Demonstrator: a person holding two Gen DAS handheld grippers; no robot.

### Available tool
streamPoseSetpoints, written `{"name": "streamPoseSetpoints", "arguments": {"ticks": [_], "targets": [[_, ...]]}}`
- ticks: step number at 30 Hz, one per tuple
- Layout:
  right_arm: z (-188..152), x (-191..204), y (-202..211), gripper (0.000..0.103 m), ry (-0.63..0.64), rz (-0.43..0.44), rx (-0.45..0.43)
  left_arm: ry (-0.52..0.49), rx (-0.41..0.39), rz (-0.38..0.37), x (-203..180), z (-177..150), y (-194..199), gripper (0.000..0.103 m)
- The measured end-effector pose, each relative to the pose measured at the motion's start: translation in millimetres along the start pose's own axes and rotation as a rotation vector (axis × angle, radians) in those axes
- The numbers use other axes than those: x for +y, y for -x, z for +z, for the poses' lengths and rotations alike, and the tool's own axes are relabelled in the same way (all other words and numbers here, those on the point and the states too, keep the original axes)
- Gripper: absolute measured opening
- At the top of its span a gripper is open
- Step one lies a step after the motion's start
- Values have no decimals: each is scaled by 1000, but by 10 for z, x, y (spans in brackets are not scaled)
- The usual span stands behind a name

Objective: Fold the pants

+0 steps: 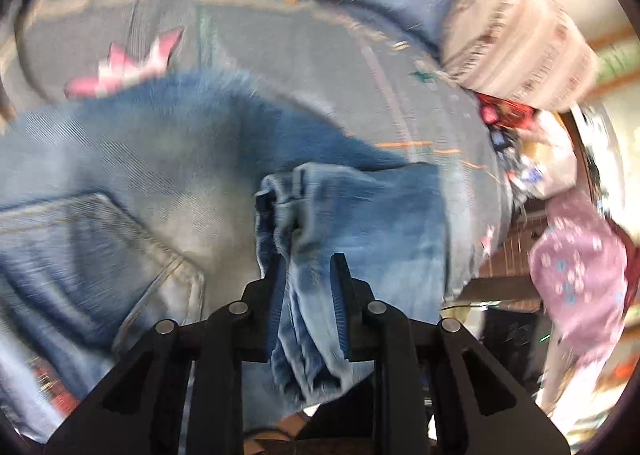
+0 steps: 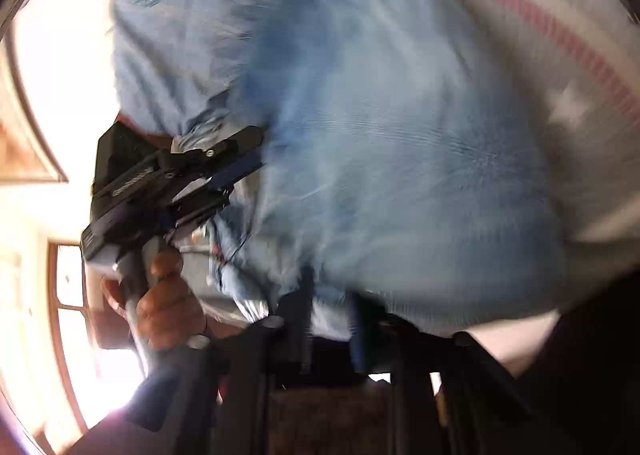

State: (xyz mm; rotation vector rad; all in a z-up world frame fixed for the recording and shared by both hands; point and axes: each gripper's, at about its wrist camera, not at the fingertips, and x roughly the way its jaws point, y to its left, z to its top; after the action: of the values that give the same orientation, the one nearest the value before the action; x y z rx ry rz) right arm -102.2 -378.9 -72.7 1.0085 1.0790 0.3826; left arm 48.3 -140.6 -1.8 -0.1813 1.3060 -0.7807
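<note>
Bunched denim from the jeans (image 1: 304, 295) sat clamped between the jaws of the left gripper (image 1: 308, 267). Most of the jeans lay spread over a grey quilt (image 1: 320, 67). Cloth also sat pinched in the right gripper (image 2: 332, 311), though blur hid detail; a hand (image 2: 168, 311) held the left one.

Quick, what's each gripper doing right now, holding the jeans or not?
Left gripper: closed on a bunched fold of the jeans.
Right gripper: closed on the jeans' edge, though the view is blurred.
</note>
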Motion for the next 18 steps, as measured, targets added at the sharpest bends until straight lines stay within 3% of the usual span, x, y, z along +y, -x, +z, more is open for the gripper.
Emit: {"name": "streamPoseSetpoints", "arguments": {"ticks": [2,4,5,7,9,12,13,15,18], "targets": [[-78,151,264,35,99,18,-38,-46,-74,-34,-113,-71,198,27],[-106,306,617,38,200,-4,-173,-70,-133,-68,-196,-123,318,53],[-72,357,738,44,246,-22,-235,-84,-146,-77,-273,-154,303,56],[3,388,820,43,285,-87,-310,-116,-116,-83,-397,-176,153,56],[95,325,688,14,316,-169,-309,-127,-73,-52,-386,-229,-22,56],[217,126,372,0,306,-384,-274,-111,18,111,-255,-270,-440,53],[243,6,292,0,282,-401,-264,-111,21,126,-213,-287,-503,51],[274,-68,325,0,236,-329,-281,-122,-11,104,-274,-315,-383,51],[323,103,533,9,299,-307,-349,-148,-88,47,-399,-237,-143,51]]}}
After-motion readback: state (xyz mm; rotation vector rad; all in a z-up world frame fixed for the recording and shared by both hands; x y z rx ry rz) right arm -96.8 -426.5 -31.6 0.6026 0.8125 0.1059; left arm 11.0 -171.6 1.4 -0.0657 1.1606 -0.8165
